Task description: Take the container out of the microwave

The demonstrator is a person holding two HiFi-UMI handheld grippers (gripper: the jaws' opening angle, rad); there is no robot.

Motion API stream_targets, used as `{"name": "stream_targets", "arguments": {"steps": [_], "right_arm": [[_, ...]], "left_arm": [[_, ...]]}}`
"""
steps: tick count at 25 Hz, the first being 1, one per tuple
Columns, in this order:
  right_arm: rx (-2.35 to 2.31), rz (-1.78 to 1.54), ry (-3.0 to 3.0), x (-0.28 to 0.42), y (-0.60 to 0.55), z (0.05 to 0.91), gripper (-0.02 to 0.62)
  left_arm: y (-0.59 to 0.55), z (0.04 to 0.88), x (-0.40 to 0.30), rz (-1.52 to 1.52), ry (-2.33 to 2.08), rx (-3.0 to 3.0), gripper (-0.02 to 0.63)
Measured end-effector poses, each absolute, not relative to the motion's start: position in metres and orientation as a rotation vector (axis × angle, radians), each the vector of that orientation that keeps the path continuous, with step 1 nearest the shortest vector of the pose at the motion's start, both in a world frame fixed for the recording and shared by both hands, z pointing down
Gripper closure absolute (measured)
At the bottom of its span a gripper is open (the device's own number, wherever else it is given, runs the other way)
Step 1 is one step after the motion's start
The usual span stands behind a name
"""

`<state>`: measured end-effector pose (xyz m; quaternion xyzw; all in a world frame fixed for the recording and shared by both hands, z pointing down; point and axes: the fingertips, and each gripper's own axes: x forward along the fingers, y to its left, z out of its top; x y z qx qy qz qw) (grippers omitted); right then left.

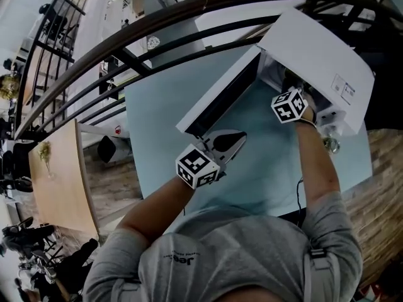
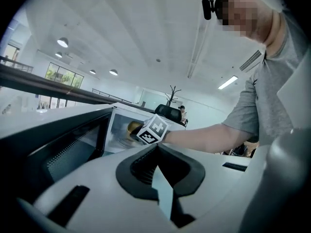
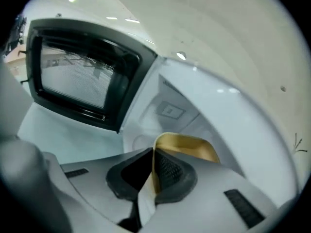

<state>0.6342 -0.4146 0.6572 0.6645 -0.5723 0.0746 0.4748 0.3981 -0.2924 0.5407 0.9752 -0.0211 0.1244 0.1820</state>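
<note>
Currently at the grasp-and-withdraw step: pinching the rim of the yellow container [image 3: 187,147] with the right claw [image 3: 153,165], clamped tight on it inside the microwave [image 1: 321,55] cavity, with the left claw [image 1: 238,139] held closed and empty just outside, beside the open door [image 1: 220,96]. Next, probably calling for a slight lift and a straight pull back over the cavity's front lip, keeping clear of the door edge and cavity walls, then out over the bare worktop [image 1: 264,168] in front.
</note>
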Motion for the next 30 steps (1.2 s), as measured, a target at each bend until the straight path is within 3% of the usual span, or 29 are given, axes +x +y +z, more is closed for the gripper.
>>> {"name": "stream_targets", "arguments": {"steps": [13, 30], "right_arm": [[1.576, 0.156, -1.493, 0.517, -0.352, 0.603, 0.568], [1.518, -0.112, -1.749, 0.271, -0.352, 0.411, 0.569]], "left_arm": [[-0.263, 0.482, 0.326, 0.199, -0.034, 2.84, 0.597], [-0.288, 0.357, 0.093, 0.024, -0.331, 3.014, 0.597]]}}
